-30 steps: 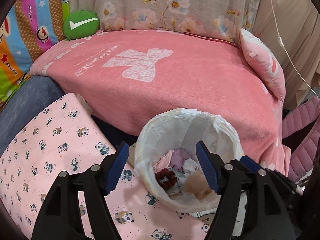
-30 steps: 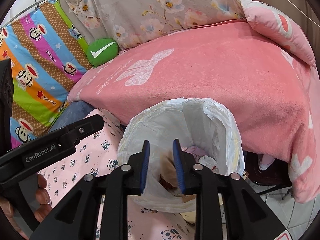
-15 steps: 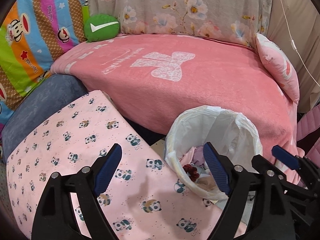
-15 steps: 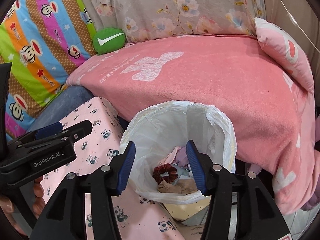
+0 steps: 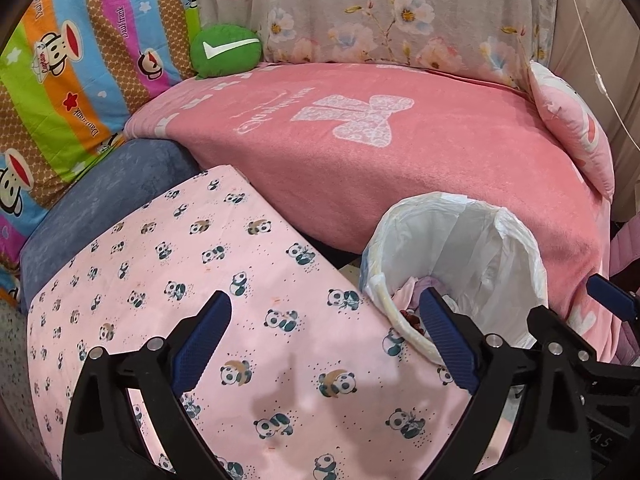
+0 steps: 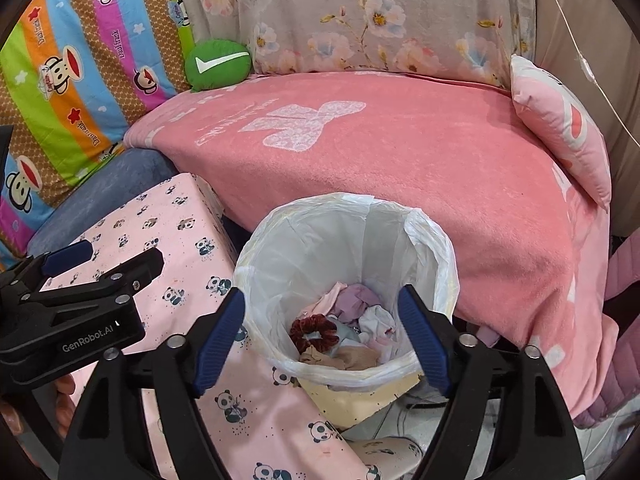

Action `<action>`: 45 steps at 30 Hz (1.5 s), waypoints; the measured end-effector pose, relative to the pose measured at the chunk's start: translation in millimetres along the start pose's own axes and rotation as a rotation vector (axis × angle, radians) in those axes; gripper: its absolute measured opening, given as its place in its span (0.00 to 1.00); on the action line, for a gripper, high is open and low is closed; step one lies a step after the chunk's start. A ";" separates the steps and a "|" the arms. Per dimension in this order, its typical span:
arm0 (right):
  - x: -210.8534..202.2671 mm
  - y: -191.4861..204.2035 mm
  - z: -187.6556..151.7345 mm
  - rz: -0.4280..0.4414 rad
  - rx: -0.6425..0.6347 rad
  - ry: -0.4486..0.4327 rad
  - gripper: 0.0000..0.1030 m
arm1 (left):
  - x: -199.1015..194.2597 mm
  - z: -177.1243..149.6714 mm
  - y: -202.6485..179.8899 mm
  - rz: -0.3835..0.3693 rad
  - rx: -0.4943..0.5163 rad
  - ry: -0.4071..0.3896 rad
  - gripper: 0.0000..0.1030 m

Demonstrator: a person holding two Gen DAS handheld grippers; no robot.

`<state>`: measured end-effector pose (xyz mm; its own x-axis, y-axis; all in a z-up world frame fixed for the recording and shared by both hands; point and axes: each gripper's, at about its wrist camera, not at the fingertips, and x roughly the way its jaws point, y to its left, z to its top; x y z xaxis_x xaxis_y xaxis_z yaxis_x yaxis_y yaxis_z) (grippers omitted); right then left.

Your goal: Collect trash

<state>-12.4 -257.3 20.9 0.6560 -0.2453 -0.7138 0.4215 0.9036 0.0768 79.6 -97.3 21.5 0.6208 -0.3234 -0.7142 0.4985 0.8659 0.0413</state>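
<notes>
A: Behind everything, a salmon-pink fleece blanket with a pale bow print is spread over a couch, backed by grey floral fabric; a round green cushion with a white tick is tucked at its far left corner. Just in front of the blanket, a small bin lined with a white plastic bag is stood, and left of the bin a pink panda-print cloth is draped over a low surface.

B: What has been changed?

A: A second ago a brownish crumpled scrap was pinched between the right gripper's pads over the bin. That scrap is now seen lying inside the bin, a tan wad beside a dark red scrunchie and some pale crumpled pieces. So one piece of trash can be judged as delivered.

B: And the grippers?

A: The right gripper is held above the bin's mouth, its jaws opening wide, with nothing gripped or touched between them. The left gripper has been swung leftward from the bin and is now over the panda cloth; its jaws are also opening, empty, with only the bin's near rim seen behind its right pad.

B: What is left?

A: No loose trash can be made out on the cloth or blanket.
</notes>
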 end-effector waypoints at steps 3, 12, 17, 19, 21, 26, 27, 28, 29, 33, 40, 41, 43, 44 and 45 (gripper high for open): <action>0.0 0.8 -2.7 -0.001 -0.008 0.011 0.84 | 0.2 -4.4 3.4 0.002 -0.007 0.007 0.88; 2.6 10.6 -13.1 -0.041 -0.052 0.017 0.96 | 2.0 -14.7 9.7 0.014 -0.019 0.025 0.88; 3.7 13.8 -14.5 -0.052 -0.063 0.008 0.96 | 1.8 -18.0 12.2 0.016 -0.028 0.030 0.89; 3.4 14.2 -14.4 -0.060 -0.067 0.002 0.96 | 2.0 -19.5 12.5 0.019 -0.030 0.032 0.90; 3.1 14.3 -14.1 -0.065 -0.069 -0.001 0.96 | 1.6 -20.6 12.8 0.021 -0.033 0.030 0.91; 0.4 12.9 -11.8 -0.077 -0.065 0.000 0.96 | 2.5 -24.1 12.6 0.029 -0.038 0.036 0.92; 0.1 12.3 -11.8 -0.079 -0.065 0.000 0.96 | 2.7 -24.9 11.8 0.031 -0.036 0.038 0.92; -0.4 11.6 -12.1 -0.082 -0.064 0.001 0.96 | 2.9 -25.5 11.3 0.032 -0.034 0.037 0.92; -0.6 11.0 -12.2 -0.084 -0.064 0.002 0.96 | 3.0 -26.2 10.3 0.034 -0.032 0.036 0.92; -2.0 7.7 -13.3 -0.091 -0.064 0.001 0.96 | 2.7 -28.4 7.5 0.037 -0.034 0.037 0.92; -1.1 1.3 -17.3 -0.106 -0.057 0.011 0.96 | 4.7 -33.6 4.3 0.033 -0.069 0.049 0.92; -0.9 0.1 -17.7 -0.109 -0.056 0.013 0.96 | 5.3 -33.6 3.3 0.034 -0.066 0.052 0.92; -1.0 -2.0 -18.0 -0.110 -0.051 0.015 0.96 | 5.3 -34.0 0.5 0.037 -0.055 0.053 0.92; -0.9 -3.0 -18.3 -0.111 -0.051 0.016 0.96 | 5.2 -34.4 -1.4 0.039 -0.048 0.051 0.92; -0.6 -4.1 -19.1 -0.111 -0.050 0.016 0.96 | 4.8 -34.9 -3.4 0.038 -0.041 0.050 0.92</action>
<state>-26.5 -254.1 7.6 0.5971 -0.3393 -0.7269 0.4588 0.8878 -0.0375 59.9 -88.5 -6.5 0.6073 -0.2709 -0.7468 0.4490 0.8926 0.0413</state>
